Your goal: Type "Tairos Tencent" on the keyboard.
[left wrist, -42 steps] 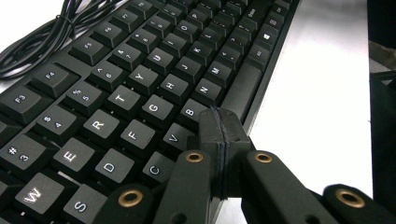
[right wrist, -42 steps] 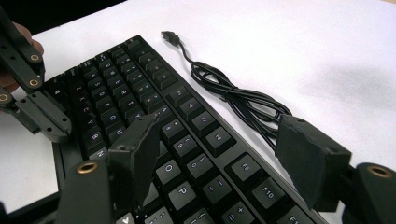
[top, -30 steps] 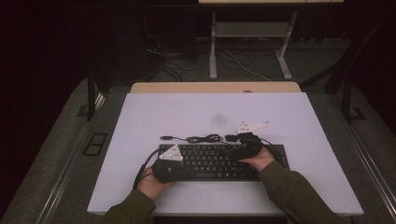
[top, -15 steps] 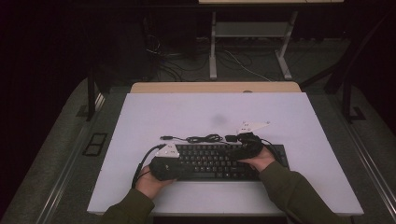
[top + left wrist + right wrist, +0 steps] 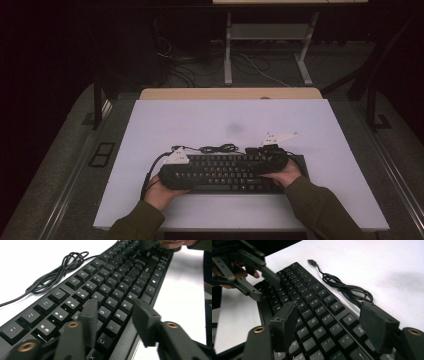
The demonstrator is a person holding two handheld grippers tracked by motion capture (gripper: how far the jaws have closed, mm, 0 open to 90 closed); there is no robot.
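Fingers of the left gripper are seen spread apart above the left half of the black keyboard, with keys visible in the gap and nothing pinched between the pads; these jaws have just been opening, whereas a second ago they were pressed together. In the left gripper view, one finger is placed over the row near the G key and the other over the keyboard's near edge. The right gripper is likewise held with its fingers set wide, hovering over the keys of the right half; whether the pads touch the keys cannot be told. That spread is matched in the earlier frames.

The keyboard is laid flat on the white table, toward the near edge and roughly centred, its long side parallel to that edge. Its position is unchanged from the earlier pictures. In the high view the left gripper is found at the keyboard's left end and the right gripper at its right end, each carried by a hand in an olive sleeve. Both hands are shown in much the same places as before.

Just behind the keyboard, the loosely bundled black cable is lain on the table, its plug pointing away.
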